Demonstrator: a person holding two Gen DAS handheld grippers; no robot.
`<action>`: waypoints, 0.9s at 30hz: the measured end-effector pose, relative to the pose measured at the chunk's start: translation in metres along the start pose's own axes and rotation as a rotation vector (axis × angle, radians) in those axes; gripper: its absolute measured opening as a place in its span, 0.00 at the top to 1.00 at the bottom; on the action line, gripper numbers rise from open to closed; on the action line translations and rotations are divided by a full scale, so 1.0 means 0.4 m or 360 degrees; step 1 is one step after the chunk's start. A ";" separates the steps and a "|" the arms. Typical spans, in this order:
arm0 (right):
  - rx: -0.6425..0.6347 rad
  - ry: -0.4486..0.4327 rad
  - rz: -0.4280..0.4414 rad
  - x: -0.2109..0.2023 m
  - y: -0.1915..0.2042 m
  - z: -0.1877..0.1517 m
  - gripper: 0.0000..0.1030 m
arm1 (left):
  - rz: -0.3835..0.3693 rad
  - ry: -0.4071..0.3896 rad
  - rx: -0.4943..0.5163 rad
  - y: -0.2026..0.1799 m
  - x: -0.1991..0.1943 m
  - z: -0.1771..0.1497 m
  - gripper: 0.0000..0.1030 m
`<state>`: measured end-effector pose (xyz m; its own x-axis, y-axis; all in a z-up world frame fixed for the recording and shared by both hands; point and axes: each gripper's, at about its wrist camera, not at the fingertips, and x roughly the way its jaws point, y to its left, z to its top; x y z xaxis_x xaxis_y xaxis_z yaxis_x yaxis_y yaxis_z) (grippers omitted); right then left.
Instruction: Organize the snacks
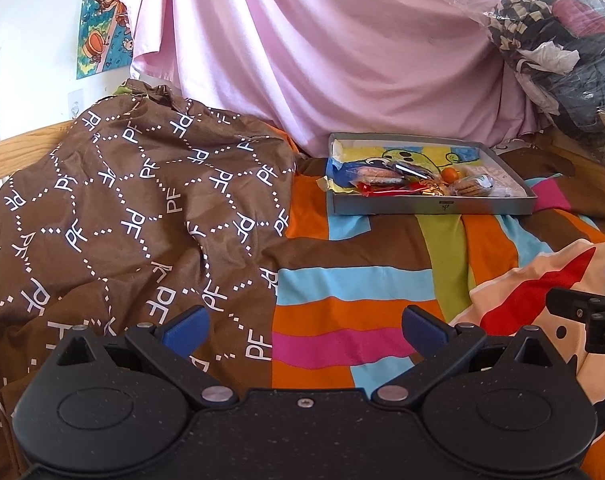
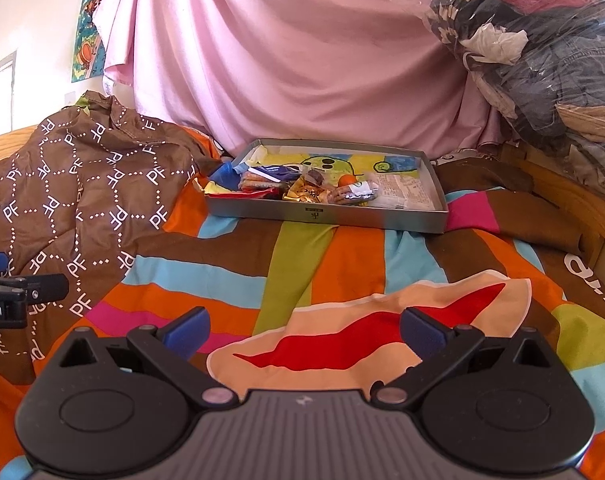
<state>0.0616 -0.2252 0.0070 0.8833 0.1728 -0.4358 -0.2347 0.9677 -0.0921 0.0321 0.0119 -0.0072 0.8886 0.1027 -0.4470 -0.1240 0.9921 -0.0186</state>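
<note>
A shallow grey cardboard tray point(image 1: 430, 206) point(image 2: 326, 216) lies on the striped bedspread ahead of both grippers. Inside it sits a heap of wrapped snacks point(image 1: 406, 182) point(image 2: 302, 186): biscuit packs, a gold wrapper, a red wrapper, a small orange ball point(image 2: 346, 180). My left gripper point(image 1: 304, 330) is open, empty, low over the bedspread and well short of the tray. My right gripper point(image 2: 304, 330) is likewise open and empty, hovering over a cream and red print. Each gripper shows at the edge of the other's view.
A crumpled brown cloth with white letters point(image 1: 122, 208) point(image 2: 74, 192) lies left of the tray. A pink sheet point(image 1: 322, 48) hangs behind. A clear bag of clothes point(image 2: 542, 48) is piled at the right, above a wooden bed frame point(image 2: 562, 188).
</note>
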 end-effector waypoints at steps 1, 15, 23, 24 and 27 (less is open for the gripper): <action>-0.0001 0.0000 -0.0001 0.000 0.000 0.000 0.00 | -0.0002 0.0001 0.0000 0.000 0.000 0.000 0.01; -0.0017 -0.0006 -0.0009 0.005 0.000 0.003 0.00 | 0.0006 -0.0006 0.0004 0.001 -0.002 0.001 0.01; -0.0022 -0.0012 -0.0001 0.007 -0.002 0.006 0.00 | 0.0004 -0.0005 0.0004 0.002 -0.001 0.002 0.01; -0.0023 -0.0011 -0.0001 0.006 -0.002 0.006 0.00 | 0.0005 -0.0004 0.0005 0.001 -0.002 0.002 0.01; -0.0024 -0.0011 -0.0004 0.007 -0.002 0.006 0.00 | 0.0006 -0.0005 0.0004 0.000 -0.002 0.002 0.01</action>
<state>0.0652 -0.2251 0.0082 0.8865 0.1718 -0.4296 -0.2387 0.9652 -0.1066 0.0317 0.0119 -0.0063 0.8896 0.1069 -0.4441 -0.1265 0.9919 -0.0146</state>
